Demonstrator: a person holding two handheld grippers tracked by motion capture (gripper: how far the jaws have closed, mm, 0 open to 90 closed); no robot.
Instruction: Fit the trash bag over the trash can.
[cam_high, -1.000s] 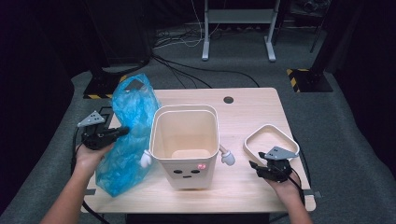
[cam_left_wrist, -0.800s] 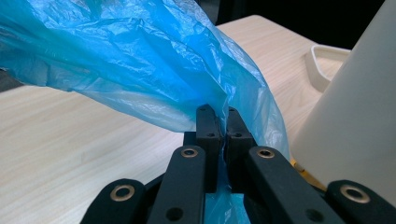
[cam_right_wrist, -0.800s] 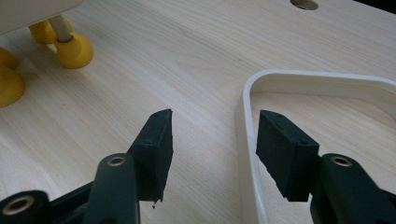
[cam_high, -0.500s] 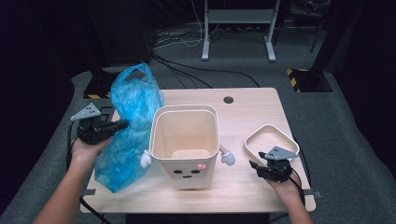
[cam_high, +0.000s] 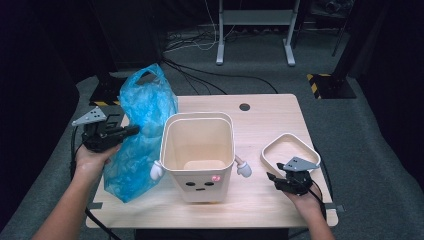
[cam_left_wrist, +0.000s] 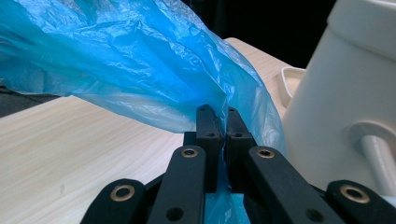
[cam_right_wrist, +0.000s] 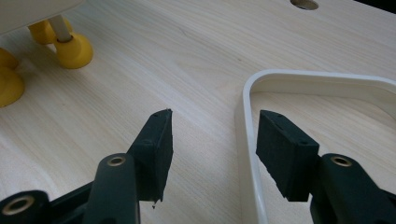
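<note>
A blue plastic bag (cam_high: 140, 135) hangs raised at the table's left, its lower end resting on the wood. My left gripper (cam_high: 131, 131) is shut on the bag's side; in the left gripper view the jaws pinch the blue film (cam_left_wrist: 154, 79). A cream bin (cam_high: 199, 155) with a face, small arms and yellow feet (cam_right_wrist: 70, 49) stands in the middle, open at the top. The bin's white rim ring (cam_high: 290, 150) lies flat at the right. My right gripper (cam_high: 272, 179) is open low over the table, its jaws either side of the ring's near edge (cam_right_wrist: 247, 140).
The light wooden table (cam_high: 260, 120) has a cable hole (cam_high: 244, 107) near its far edge. Beyond it are a grey floor with cables and a metal stand's legs (cam_high: 255, 30). Dark shapes stand at left and right.
My left gripper has lifted and pulled the bag up and slightly toward the left; the bag stands taller now. The right gripper has stayed in place.
</note>
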